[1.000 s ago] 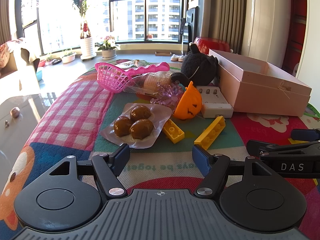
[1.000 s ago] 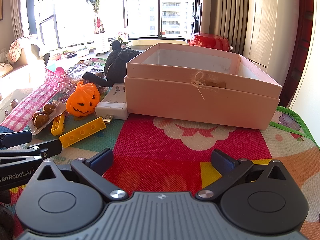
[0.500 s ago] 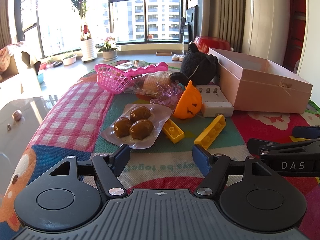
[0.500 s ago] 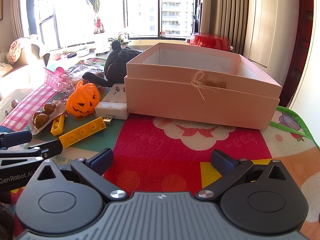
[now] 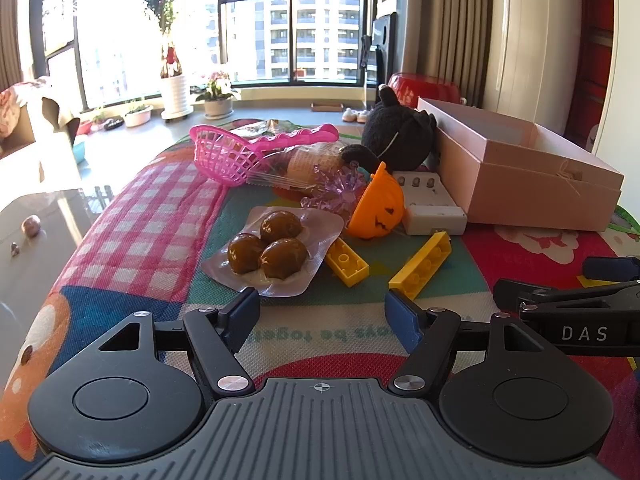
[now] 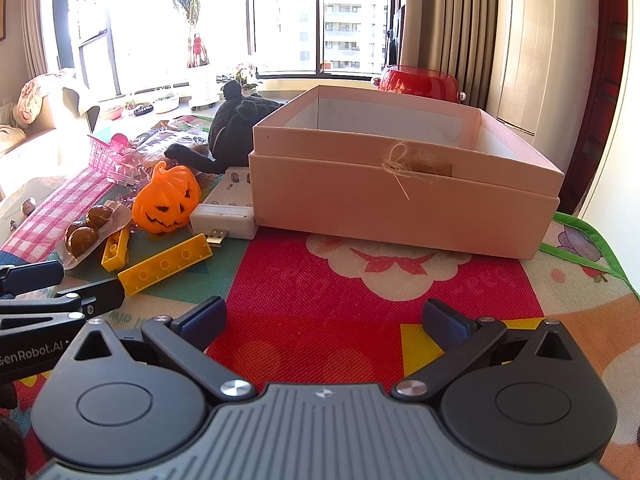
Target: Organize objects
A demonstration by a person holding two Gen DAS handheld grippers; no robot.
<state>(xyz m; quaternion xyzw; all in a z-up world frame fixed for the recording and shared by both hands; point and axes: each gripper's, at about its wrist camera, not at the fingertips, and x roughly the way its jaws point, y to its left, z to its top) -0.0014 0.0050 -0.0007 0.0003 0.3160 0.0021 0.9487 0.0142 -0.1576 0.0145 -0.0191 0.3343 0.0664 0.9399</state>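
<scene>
My left gripper (image 5: 322, 312) is open and empty, low over the mat just before a clear pack of brown balls (image 5: 276, 250). Past it lie two yellow bricks (image 5: 422, 264), an orange pumpkin (image 5: 378, 210), a white charger (image 5: 430, 204), a black plush (image 5: 400, 138) and a pink scoop basket (image 5: 236, 152). My right gripper (image 6: 324, 320) is open and empty over the red patch of mat, facing the open pink box (image 6: 404, 172). The pumpkin (image 6: 166, 200) and a long yellow brick (image 6: 164, 258) lie to its left.
The colourful mat (image 6: 340, 288) covers the table. The left gripper's side shows in the right wrist view (image 6: 48, 296). A red pot (image 6: 418, 80) stands behind the box. The table's left edge (image 5: 80, 240) drops to the floor. Windows and potted plants are at the back.
The left gripper has drifted slightly, so the scene sits a little lower and further off. The right gripper has not moved. Nothing was grasped.
</scene>
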